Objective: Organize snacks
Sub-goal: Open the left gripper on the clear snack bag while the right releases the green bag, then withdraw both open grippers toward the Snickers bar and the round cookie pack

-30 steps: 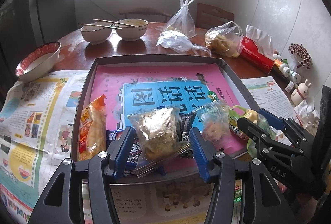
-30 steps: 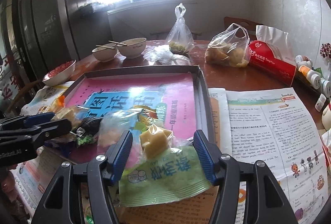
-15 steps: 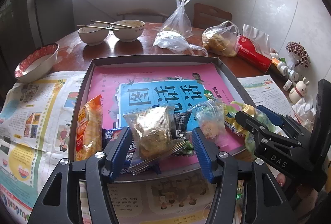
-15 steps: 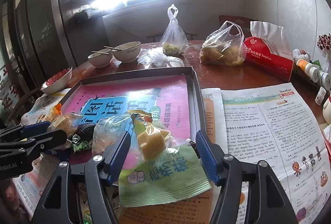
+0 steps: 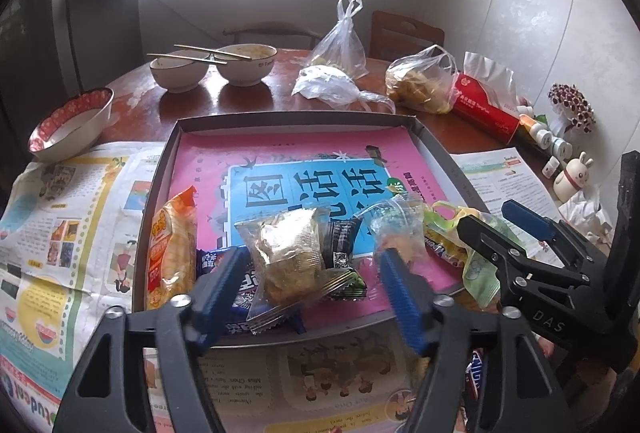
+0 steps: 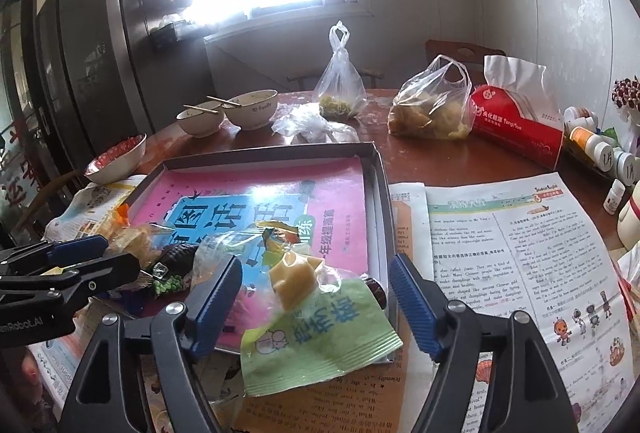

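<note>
A grey tray [image 5: 288,119] lined with a pink and blue book cover holds several snack packets at its near edge. My left gripper [image 5: 312,275] is open around a clear packet of brown pastry [image 5: 290,261], with an orange chip bag [image 5: 170,245] to its left. My right gripper [image 6: 316,291] is open over a green packet [image 6: 320,341] lying across the tray's near right corner [image 6: 384,233], with a yellow piece [image 6: 294,277] above it. Each gripper shows in the other's view: the right [image 5: 516,229], the left [image 6: 76,257].
Newspapers [image 6: 516,253] lie on both sides of the tray [image 5: 60,225]. Behind the tray are two bowls with chopsticks [image 5: 212,67], a red-rimmed bowl [image 5: 68,125], plastic bags of food [image 5: 420,85], a red tissue pack [image 6: 516,121] and small bottles [image 6: 600,145] by the wall.
Both grippers have drawn back slightly toward the near edge and lifted a little. Both stay open. The snacks have not moved.
</note>
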The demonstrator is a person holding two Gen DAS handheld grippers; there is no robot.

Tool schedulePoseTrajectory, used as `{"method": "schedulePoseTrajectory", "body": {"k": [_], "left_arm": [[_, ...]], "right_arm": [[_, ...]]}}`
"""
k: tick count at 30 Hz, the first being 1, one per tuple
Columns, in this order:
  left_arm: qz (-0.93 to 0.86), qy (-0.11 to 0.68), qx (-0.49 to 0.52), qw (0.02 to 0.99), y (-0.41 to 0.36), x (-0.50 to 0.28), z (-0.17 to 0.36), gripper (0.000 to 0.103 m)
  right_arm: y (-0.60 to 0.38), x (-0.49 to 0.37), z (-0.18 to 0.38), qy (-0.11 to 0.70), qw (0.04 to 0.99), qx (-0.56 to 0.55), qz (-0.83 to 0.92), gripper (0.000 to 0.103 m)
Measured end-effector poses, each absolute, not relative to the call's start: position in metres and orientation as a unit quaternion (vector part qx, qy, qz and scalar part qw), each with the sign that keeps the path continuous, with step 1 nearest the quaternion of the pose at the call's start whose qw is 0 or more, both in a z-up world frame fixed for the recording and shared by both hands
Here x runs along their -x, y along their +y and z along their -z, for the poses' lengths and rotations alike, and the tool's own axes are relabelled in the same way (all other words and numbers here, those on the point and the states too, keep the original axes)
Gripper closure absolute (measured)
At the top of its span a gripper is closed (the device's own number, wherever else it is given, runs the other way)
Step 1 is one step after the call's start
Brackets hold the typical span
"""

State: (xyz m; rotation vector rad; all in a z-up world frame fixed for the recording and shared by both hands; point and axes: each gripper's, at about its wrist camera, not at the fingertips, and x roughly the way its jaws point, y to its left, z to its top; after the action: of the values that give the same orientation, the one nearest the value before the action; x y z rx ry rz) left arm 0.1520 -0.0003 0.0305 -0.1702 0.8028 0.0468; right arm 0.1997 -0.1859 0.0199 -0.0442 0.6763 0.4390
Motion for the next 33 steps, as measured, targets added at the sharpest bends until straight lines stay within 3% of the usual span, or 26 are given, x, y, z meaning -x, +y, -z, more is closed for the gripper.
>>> {"method": "schedulePoseTrajectory", "body": {"k": [33], "left_arm": [[0.006,0.373,0.072,0.925,-0.017,-0.116,-0.055,0.028]], "right_arm": [[-0.203,-0.144,-0.059,0.313,0.922,0.027,-0.227,0.016]]}}
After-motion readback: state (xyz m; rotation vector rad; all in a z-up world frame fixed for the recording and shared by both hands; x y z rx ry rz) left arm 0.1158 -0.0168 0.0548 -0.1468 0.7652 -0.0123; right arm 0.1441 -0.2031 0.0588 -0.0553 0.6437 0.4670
